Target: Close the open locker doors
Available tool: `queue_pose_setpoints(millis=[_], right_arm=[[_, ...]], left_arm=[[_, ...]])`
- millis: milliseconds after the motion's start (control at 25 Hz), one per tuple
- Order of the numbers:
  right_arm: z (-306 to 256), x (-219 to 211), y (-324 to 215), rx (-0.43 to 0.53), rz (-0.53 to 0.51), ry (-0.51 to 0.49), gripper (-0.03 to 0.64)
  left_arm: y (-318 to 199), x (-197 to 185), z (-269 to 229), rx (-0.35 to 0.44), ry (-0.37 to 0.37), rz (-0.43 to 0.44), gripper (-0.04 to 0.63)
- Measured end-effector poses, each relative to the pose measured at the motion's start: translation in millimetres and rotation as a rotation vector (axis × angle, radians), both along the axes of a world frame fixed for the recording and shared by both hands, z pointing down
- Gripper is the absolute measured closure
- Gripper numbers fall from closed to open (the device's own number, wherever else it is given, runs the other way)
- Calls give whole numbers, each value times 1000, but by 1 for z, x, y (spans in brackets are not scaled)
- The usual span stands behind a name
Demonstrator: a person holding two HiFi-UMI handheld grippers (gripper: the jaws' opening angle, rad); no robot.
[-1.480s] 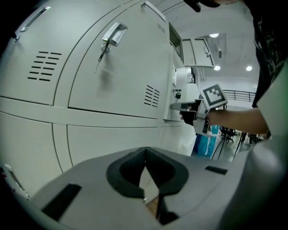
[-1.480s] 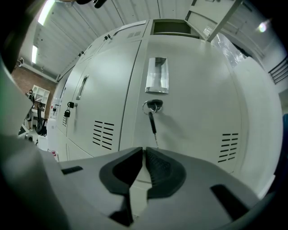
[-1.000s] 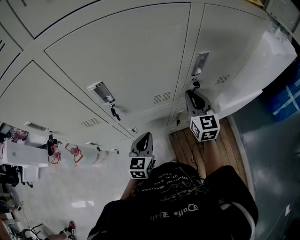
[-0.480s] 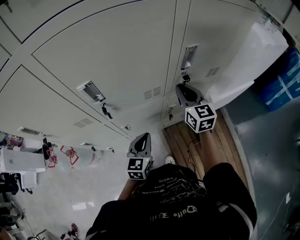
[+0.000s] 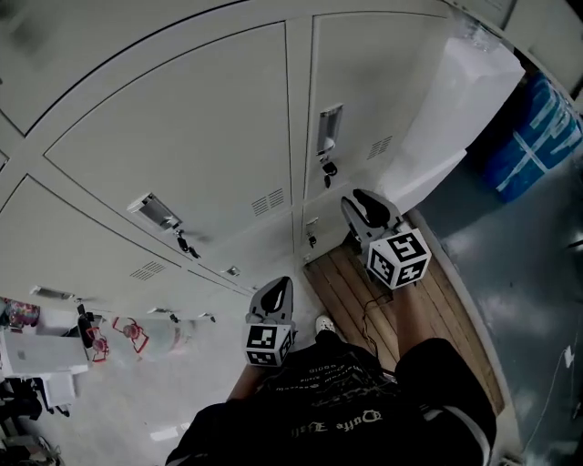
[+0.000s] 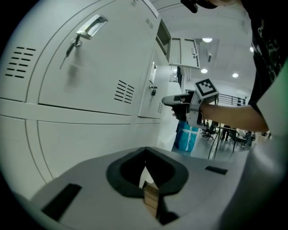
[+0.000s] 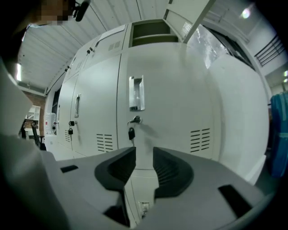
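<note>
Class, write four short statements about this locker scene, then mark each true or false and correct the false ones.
1. The right tongs stand open and empty. True; they have just been opening.
2. The right tongs grip the door handle. False: the door handle is ahead of them, untouched.
3. A key hangs from the lock below that door handle. True.
4. Every locker door is shut. False: an upper door stands open above.

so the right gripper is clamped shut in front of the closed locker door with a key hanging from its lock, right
The right gripper is open, not clamped shut. The right gripper view shows its jaws apart with nothing between them; they have just been opening. It does face the closed locker door with a key hanging from its lock.
</note>
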State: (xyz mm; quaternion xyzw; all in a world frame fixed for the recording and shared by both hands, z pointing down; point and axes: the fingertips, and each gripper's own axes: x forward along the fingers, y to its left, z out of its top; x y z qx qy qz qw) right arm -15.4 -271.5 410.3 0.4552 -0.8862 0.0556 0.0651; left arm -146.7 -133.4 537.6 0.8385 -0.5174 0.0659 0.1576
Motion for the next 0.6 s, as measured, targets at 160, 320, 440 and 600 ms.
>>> queue_pose_setpoints(millis=[160, 320, 440, 600], right_arm=[[-47, 42, 7, 76, 69, -26, 500], [-91, 75, 18, 169, 117, 18, 500], [-127, 108, 24, 254, 199, 24, 500], [-167, 152, 32, 327, 288, -10, 499]], left_arm=[[-12, 26, -10, 31, 10, 85, 588], [-24, 50, -23, 60, 2, 141, 588], [-32, 67, -30, 77, -8, 181, 588], [-41, 84, -40, 97, -14, 217, 588]])
